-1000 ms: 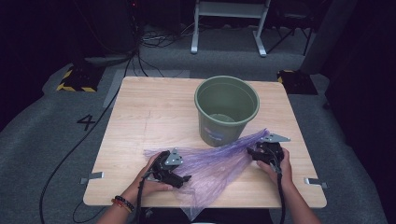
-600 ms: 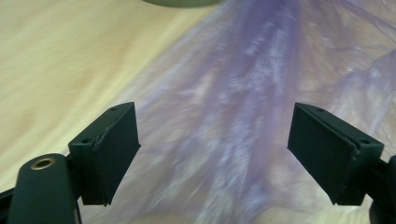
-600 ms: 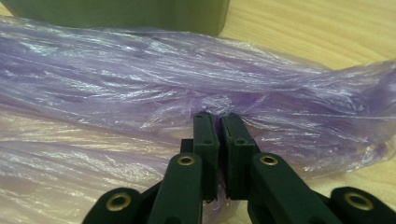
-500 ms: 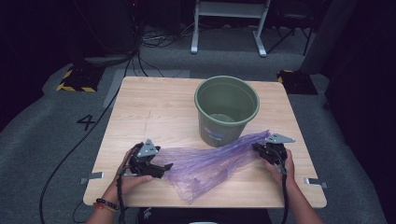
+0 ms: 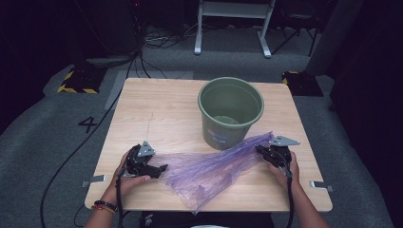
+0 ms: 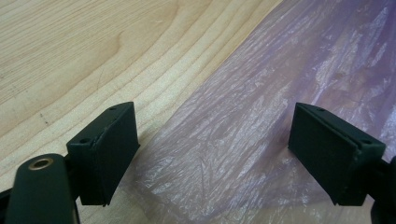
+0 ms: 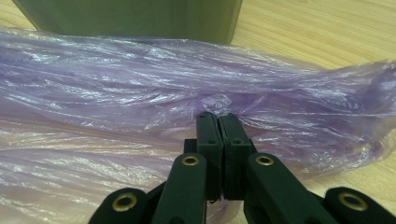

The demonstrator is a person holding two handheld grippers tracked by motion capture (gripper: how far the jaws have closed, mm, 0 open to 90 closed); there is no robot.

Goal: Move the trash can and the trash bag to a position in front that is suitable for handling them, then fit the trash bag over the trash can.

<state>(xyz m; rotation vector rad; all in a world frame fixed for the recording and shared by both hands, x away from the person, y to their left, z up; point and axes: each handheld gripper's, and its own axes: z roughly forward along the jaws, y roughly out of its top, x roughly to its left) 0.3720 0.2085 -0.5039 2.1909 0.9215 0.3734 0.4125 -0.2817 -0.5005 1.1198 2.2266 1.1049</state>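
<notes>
The right gripper (image 5: 262, 151) is clamped on the right end of the purple plastic bag (image 5: 214, 167); in the right gripper view its jaws stand pressed together with bunched film between them. The left gripper (image 5: 159, 169) sits at the bag's left edge with its jaws wide apart; in the left gripper view the film lies flat on the table (image 5: 157, 114) between them. The bag stretches across the table's near half between both grippers. A green bucket (image 5: 231, 111) stands upright just behind the bag.
</notes>
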